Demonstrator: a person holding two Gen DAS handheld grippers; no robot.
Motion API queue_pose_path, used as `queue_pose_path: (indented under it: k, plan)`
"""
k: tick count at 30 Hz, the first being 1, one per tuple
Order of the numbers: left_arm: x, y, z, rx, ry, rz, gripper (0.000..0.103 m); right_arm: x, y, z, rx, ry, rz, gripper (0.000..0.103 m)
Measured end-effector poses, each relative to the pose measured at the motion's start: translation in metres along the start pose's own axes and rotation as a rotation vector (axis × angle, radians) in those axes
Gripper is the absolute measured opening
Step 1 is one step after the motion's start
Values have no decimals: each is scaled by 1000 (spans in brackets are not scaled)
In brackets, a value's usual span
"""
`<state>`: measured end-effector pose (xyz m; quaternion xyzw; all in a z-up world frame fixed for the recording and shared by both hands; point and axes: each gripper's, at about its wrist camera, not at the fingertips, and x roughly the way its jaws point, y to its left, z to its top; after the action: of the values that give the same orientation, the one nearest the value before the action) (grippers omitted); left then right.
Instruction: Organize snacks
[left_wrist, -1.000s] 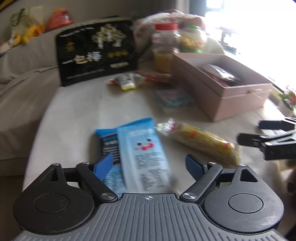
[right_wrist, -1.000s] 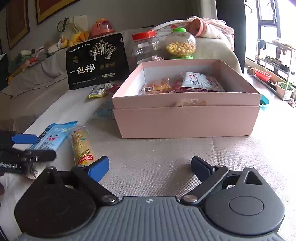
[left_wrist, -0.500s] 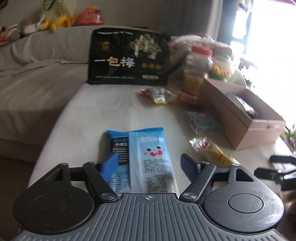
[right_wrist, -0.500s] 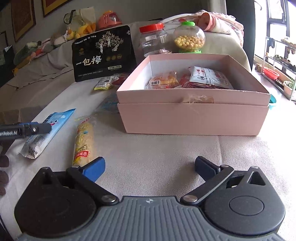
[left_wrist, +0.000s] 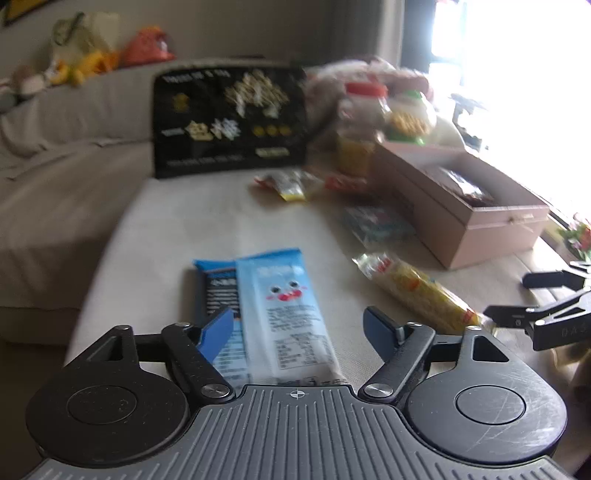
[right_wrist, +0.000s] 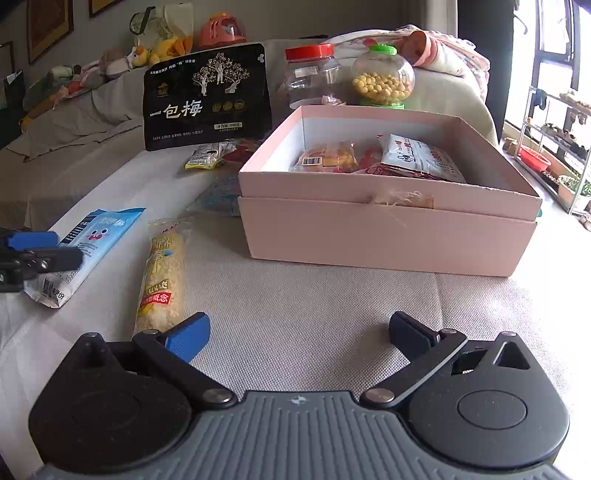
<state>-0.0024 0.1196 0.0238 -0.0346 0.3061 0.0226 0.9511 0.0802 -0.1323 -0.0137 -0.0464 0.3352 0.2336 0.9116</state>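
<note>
The left claw is wide open around the near end of the light blue snack packet on the bench. Next, it should squeeze shut and carry the packet right to the pink cardboard box. The right claw waits wide open, holding nothing.

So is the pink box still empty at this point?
No, the pink box already holds several snack packets, visible over its near wall in the right wrist view.

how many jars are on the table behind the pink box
2: a red-lidded clear jar behind the box's far left corner, and a green-lidded round jar of yellow balls just right of it. The pink box could hide others.
</note>
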Motion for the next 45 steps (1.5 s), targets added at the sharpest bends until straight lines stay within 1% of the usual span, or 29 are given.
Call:
queue_pose_path:
  k: [2,3,6,7,9,13,15,17,19,22,25,26,29,31,34,35,36,37,38,39,41,45]
  plan:
    - [-3,1,1,2,-3,53,83,0,0,0,-3,0,-2,103]
    - [-2,4,1,-13,7,59,83,1,0,0,-4,0,-3,103]
    - [10,14,3,-96,61,35,83,1,0,0,0,-2,1,103]
    - [13,15,2,-106,71,29,84,0,-1,0,3,-3,3,103]
    - [18,10,2,-78,73,37,85,0,-1,0,8,-5,7,103]
    - [34,4,3,-30,90,54,91,-2,-2,-1,15,-10,9,103]
    - [38,3,3,-14,95,53,91,-3,1,-1,0,-14,-1,102]
    - [36,5,3,-21,98,46,90,-7,10,0,-49,-37,8,97]
    - [31,7,4,-44,110,16,88,-11,21,3,-79,-49,51,96]
    - [19,6,1,-64,127,-9,88,-8,36,15,-84,-27,145,91]
    - [6,2,-5,-47,132,-6,88,4,49,29,-80,6,214,85]
    - [2,1,-7,-42,135,-7,88,10,54,32,-82,18,225,83]
    - [-8,-2,-12,-32,142,-3,88,25,71,39,-90,65,244,82]
    - [-13,-3,-14,-30,137,3,88,34,79,44,-72,103,263,82]
    - [-19,0,-18,-54,128,-1,88,37,92,48,-100,107,212,80]
    - [-21,1,-19,-63,126,-4,88,38,94,48,-114,105,196,75]
    - [-22,1,-20,-70,125,-9,88,36,96,47,-130,99,179,64]
    - [-23,1,-21,-75,125,-16,88,35,97,46,-152,95,160,58]
    - [-23,2,-21,-80,125,-26,88,33,99,44,-176,94,143,45]
    - [-23,1,-22,-86,127,-36,88,30,99,44,-191,97,143,36]
    - [-24,-1,-23,-94,131,-56,88,23,97,44,-201,120,170,29]
    - [-33,-8,-27,-89,109,-91,88,5,92,38,-211,163,194,29]
